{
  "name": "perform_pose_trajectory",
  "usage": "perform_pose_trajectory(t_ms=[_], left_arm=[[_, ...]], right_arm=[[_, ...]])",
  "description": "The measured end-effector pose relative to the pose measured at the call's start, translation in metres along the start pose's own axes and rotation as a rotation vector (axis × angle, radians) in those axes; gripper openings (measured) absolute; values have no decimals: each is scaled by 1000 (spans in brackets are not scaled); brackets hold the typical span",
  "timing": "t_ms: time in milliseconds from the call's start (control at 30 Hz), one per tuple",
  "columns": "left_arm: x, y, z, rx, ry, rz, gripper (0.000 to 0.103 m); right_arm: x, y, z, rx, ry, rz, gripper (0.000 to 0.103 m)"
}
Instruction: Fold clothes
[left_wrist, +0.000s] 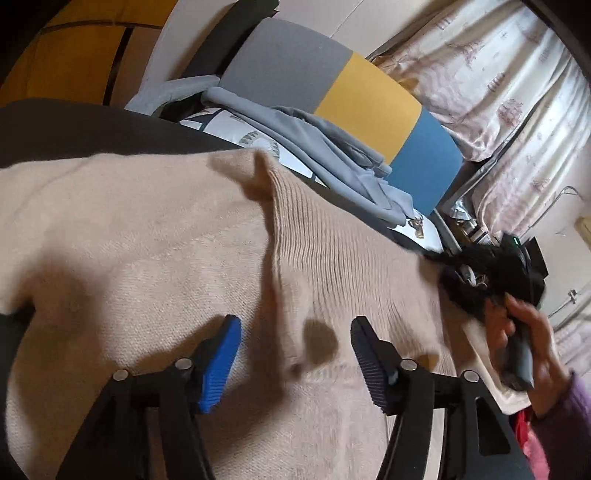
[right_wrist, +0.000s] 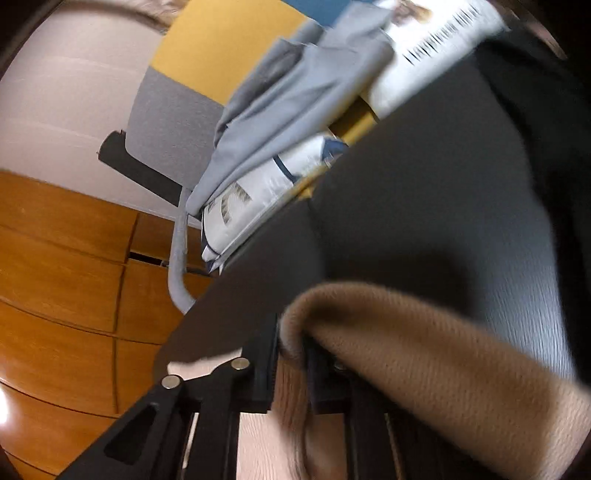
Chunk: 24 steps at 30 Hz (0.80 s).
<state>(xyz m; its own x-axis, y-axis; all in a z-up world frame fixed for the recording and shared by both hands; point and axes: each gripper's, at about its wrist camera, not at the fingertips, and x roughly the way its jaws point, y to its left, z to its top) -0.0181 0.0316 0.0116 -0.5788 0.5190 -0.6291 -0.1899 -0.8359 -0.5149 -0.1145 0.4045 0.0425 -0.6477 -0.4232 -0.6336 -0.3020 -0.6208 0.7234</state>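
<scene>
A beige knit sweater (left_wrist: 147, 240) lies spread over a dark surface, and a ribbed part (left_wrist: 332, 251) rises in a fold across its middle. My left gripper (left_wrist: 293, 354) hovers just above the sweater, open, with nothing pinched between its blue pad (left_wrist: 218, 365) and its dark pad (left_wrist: 365, 362). In the right wrist view my right gripper (right_wrist: 291, 350) is shut on a thick fold of the beige sweater (right_wrist: 424, 354), which drapes off to the right. A person's hand (left_wrist: 524, 332) holds that blurred right tool at the sweater's right edge.
A chair with a grey, yellow and blue back (left_wrist: 369, 96) stands behind, with a grey garment (left_wrist: 325, 147) and a white printed cushion (right_wrist: 258, 192) on it. Patterned curtains (left_wrist: 498, 74) hang at the right. The dark surface (right_wrist: 424, 184) borders wooden panels (right_wrist: 55, 277).
</scene>
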Motion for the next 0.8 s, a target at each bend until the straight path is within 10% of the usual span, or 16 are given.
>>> perform_pose_trajectory(t_ms=[200,367,733,800], left_arm=[[1,1,-8,-57,-39,-60,77],[3,4,-6,-78,-47,-87,77],[5,8,4,-44,-24,-80,77],[6,8,6,-16,-7,-82,77]], right_arm=[[34,7,17,-106,-15,-59,10],[13,-20,11,63,-8,55,27],[-26,5,-101,-200,101,53,28],[-19,4,-112,-252,101,16,11]])
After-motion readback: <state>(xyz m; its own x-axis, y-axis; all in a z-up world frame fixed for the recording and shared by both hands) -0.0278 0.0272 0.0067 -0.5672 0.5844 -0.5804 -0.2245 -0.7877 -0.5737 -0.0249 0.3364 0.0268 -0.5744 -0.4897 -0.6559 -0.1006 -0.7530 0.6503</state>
